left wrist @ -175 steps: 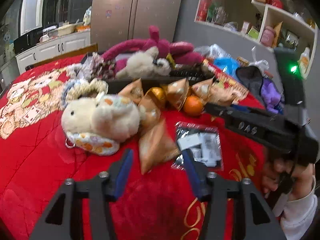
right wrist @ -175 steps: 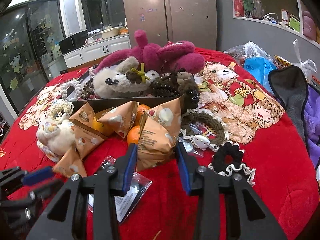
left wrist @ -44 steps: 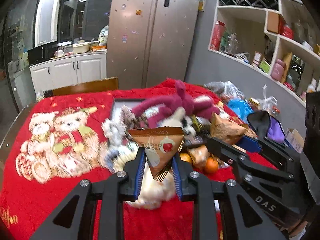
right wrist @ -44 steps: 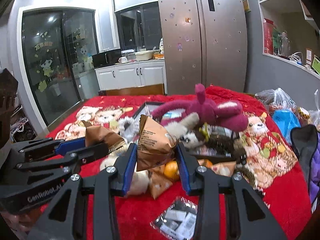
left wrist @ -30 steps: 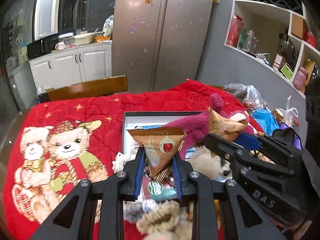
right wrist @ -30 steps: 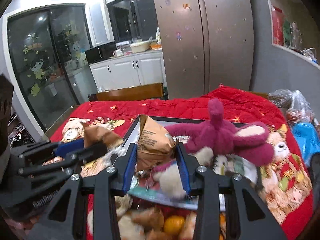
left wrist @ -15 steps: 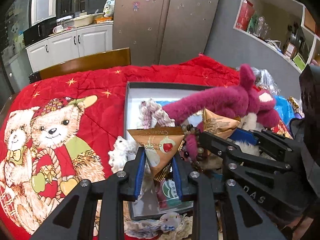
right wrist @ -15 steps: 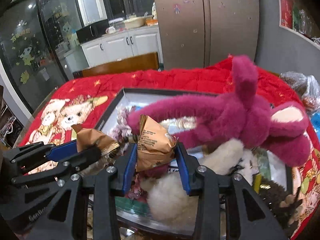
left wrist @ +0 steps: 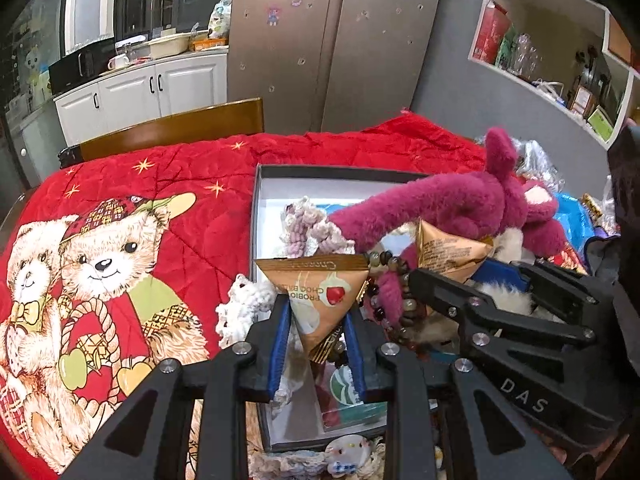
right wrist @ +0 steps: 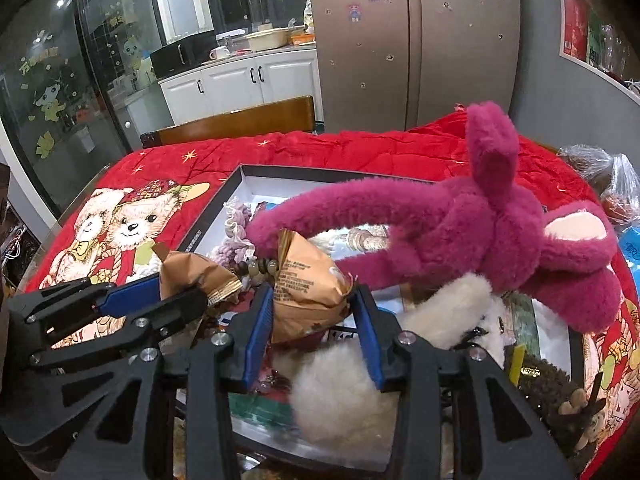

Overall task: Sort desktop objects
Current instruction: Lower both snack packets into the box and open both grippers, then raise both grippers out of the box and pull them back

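My left gripper (left wrist: pixel 316 332) is shut on a gold triangular snack packet (left wrist: pixel 316 300) and holds it over the near left part of the open black box (left wrist: pixel 316 171). My right gripper (right wrist: pixel 314 312) is shut on a second gold snack packet (right wrist: pixel 308 280), also over the box (right wrist: pixel 240 176). In the left wrist view the right gripper (left wrist: pixel 468 280) and its packet (left wrist: pixel 444 252) sit just to the right. In the right wrist view the left gripper (right wrist: pixel 172 288) and its packet (right wrist: pixel 192 272) sit to the left.
A magenta plush (right wrist: pixel 500 224) with long arms lies across the box, with a cream plush (right wrist: pixel 360 380), knitted pieces (left wrist: pixel 308 228) and a bead bracelet (left wrist: pixel 388 276) inside. The red bear-print cloth (left wrist: pixel 120 240) covers the table. A wooden chair back (left wrist: pixel 172 128) stands behind.
Both grippers took a snack packet from the pile, lifted it and carried it forward over the box. In the last half second they have moved a little closer to the box.
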`<state>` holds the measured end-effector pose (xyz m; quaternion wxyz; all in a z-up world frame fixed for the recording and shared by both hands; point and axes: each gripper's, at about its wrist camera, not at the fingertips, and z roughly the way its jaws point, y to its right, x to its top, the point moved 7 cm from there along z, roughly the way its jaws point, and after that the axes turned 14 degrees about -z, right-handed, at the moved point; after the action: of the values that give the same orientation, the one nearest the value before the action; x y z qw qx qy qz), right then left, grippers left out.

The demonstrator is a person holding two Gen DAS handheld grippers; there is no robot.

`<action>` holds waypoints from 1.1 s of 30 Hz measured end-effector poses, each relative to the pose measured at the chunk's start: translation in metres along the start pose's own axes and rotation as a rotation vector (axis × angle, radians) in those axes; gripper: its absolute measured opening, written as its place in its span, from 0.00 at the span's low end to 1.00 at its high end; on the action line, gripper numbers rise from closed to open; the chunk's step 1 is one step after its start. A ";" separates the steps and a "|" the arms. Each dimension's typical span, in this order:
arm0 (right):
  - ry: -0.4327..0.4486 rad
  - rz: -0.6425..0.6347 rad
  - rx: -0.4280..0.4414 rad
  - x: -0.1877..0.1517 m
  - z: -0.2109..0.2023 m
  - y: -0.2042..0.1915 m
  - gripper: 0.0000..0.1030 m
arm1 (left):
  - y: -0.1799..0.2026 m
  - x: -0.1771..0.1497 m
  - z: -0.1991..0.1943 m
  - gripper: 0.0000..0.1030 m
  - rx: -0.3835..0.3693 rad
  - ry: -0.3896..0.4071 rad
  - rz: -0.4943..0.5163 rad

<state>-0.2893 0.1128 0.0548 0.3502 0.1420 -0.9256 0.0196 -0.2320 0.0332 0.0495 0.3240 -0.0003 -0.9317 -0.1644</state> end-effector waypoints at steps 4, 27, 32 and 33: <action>0.003 0.024 -0.008 0.001 -0.004 0.005 0.49 | -0.005 0.007 -0.006 0.44 -0.012 0.009 -0.021; 0.334 0.019 -0.212 0.044 -0.150 0.029 1.00 | -0.004 0.059 -0.179 1.00 -0.003 0.651 0.015; 0.395 -0.045 -0.321 0.046 -0.194 0.019 1.00 | 0.018 0.045 -0.219 1.00 0.020 0.701 0.060; 0.401 -0.041 -0.344 0.043 -0.206 0.017 1.00 | 0.020 0.038 -0.231 1.00 0.003 0.694 0.039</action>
<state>-0.1920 0.1461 0.2388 0.5461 0.0921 -0.8243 -0.1174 -0.1201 -0.0225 0.2489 0.6244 0.0382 -0.7661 -0.1473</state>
